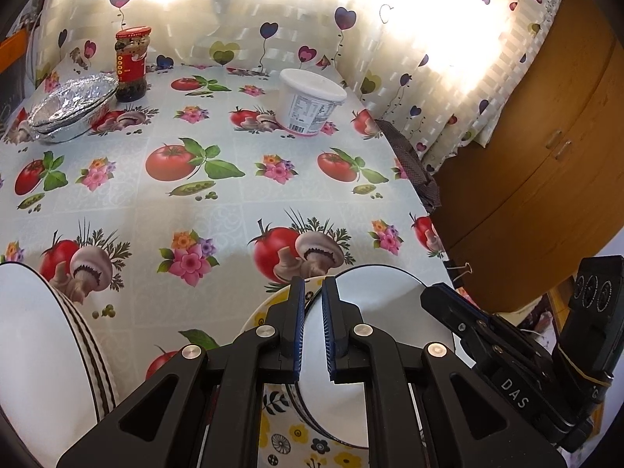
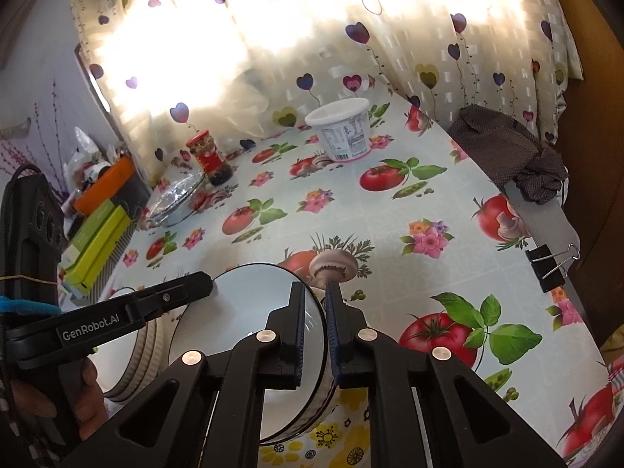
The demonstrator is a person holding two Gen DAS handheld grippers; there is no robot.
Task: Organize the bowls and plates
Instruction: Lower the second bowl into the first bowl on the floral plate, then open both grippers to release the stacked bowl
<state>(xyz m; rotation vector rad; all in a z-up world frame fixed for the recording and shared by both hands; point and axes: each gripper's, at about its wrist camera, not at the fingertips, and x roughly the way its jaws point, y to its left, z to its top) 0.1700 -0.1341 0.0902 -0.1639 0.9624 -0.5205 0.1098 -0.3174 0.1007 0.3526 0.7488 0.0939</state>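
Two grippers share one white bowl (image 1: 374,312) – left gripper (image 1: 313,327) w/ jaws clamped on its near-left rim, right gripper (image 2: 316,331) w/ jaws clamped on the opposite rim. Bowl sits just below both jaws, over a flowered plate (image 1: 280,429) on the bench (image 1: 234,202). Prob. a two-sided hold to keep it level while nesting. Striped bowl (image 1: 39,351) waits left of the left jaws – likely next for the stack.

striped bowl (image 1: 35,351) cut off at left edge
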